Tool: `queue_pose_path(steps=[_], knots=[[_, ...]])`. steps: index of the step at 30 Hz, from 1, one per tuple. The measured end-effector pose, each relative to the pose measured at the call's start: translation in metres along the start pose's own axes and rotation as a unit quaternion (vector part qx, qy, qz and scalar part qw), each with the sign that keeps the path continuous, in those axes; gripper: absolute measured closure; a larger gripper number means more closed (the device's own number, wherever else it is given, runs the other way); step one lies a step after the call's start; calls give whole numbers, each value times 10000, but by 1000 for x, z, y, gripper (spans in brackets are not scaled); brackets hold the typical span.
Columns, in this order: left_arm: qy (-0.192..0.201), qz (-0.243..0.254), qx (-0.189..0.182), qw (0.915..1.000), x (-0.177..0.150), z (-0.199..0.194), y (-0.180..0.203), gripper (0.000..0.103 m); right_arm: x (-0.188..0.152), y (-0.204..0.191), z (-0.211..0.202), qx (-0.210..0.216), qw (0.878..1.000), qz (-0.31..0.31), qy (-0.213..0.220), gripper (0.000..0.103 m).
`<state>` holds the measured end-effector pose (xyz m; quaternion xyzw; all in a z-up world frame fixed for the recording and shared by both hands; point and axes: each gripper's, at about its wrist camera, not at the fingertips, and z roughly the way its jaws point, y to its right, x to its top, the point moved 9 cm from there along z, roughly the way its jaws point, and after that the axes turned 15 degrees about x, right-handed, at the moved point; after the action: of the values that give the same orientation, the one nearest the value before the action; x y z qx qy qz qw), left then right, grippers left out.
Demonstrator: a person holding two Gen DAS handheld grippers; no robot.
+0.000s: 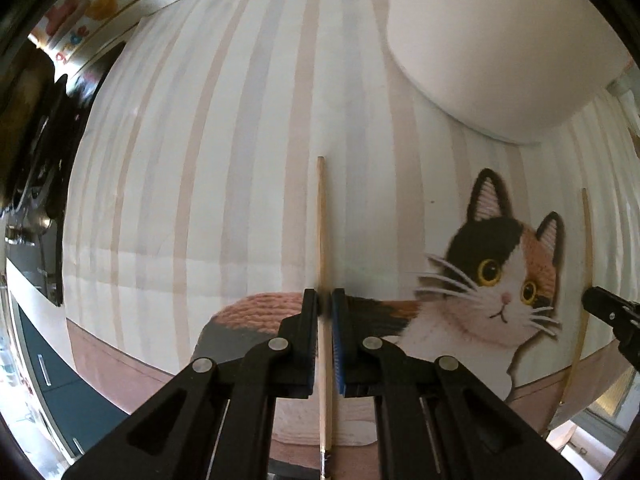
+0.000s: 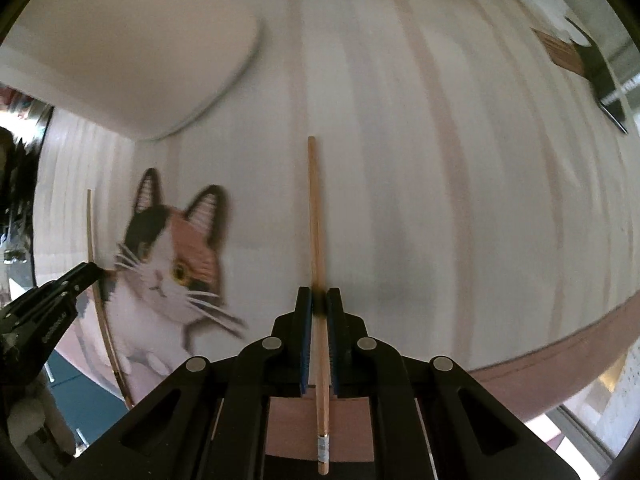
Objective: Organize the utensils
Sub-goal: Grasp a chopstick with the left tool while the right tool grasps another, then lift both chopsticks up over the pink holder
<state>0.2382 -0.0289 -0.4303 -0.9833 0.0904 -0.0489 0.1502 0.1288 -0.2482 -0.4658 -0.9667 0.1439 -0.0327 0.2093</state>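
At the far left of the left wrist view, dark metal utensils (image 1: 38,184) lie blurred beyond the edge of the striped cream placemat printed with a calico cat (image 1: 248,140); what they are exactly I cannot tell. The placemat covers most of the table (image 1: 44,364), whose bare top shows only as a pale strip along that edge.

Further right, the left gripper (image 1: 325,306) points down at the mat, its fingers (image 1: 310,308) clamped on a slim pale wooden chopstick with a dark patterned end (image 1: 321,216), which runs lengthwise between the blue pads and on past the fingertips over the stripes. It seems lifted off the mat, though the view does not settle that.

Right of the cat's face sits a rounded white ceramic plate (image 1: 492,40), empty as far as can be seen.

Further right again, the right gripper (image 2: 319,304) has its fingers (image 2: 304,308) pinched together on a second pale wooden chopstick with a printed band near its end (image 2: 314,216), held the same way, lengthwise and pointing out over the mat. A dark flat object (image 2: 600,72) lies at the mat's far right corner, too blurred to name.

As a judgement, the task is in its middle: both chopsticks are picked up, one per gripper, well apart, and neither is set down yet. What remains is to bring the pair together and lay them neatly, probably beside the plate, then deal with the utensils off the left edge.
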Motion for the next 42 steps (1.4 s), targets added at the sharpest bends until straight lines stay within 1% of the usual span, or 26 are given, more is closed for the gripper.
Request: queue_pose_path(steps=[1,2,4,5,6,8,12,14,15,17,20,23,29,34,36,38,40,42], knots=[[-1,-25,-25,10000,3,-1,2,98,0,-6,3,22,10000,-49,-31,96],[-4,-50,-46,10000,7,3,-5,98,0,-11,6,4,9999,-119,-65,96],[0,-81,-66,9999,3,1,-12,98,-1,-18,9,-124,9995,-263,-155,95],[6,-79,-72,9999,-1,11,-27,98,-2,-20,11,-188,9990,-325,-236,95],[7,-75,-74,9999,-1,11,-29,98,-2,-23,12,-210,9988,-341,-286,95],[7,-62,-81,9999,-1,11,-24,98,-5,-25,14,-244,9982,-404,-366,95],[2,-86,-115,9999,-3,8,-18,98,8,-36,22,-299,9976,-423,-460,95],[8,-96,-111,9999,-2,11,-19,98,14,-35,21,-370,9971,-461,-478,95],[10,-106,-110,9999,-2,11,-20,98,7,-34,20,-408,9968,-498,-477,95],[20,-108,-97,9999,-1,11,-17,98,17,-30,14,-485,9959,-622,-444,95],[92,-51,-74,9999,2,10,-12,98,20,-45,20,-485,9956,-743,-305,96],[182,52,-55,9998,5,8,-4,98,18,-52,22,-520,9951,-792,-282,95],[214,74,-58,9997,10,5,1,98,27,-50,24,-485,9949,-741,-484,95],[232,55,-35,9997,15,4,5,98,34,-49,27,-600,9928,-795,-658,95],[343,12,15,9994,16,-2,4,99,37,-52,29,-627,9924,-846,-637,95],[592,-44,76,9982,15,-16,-1,99,40,-47,22,-531,9943,-784,-495,96],[790,-97,108,9968,18,-31,-4,99,41,-48,15,-398,9964,-703,-271,96],[1037,-180,151,9943,21,-49,-10,99,43,-55,-3,-362,9968,-713,-18,96]])
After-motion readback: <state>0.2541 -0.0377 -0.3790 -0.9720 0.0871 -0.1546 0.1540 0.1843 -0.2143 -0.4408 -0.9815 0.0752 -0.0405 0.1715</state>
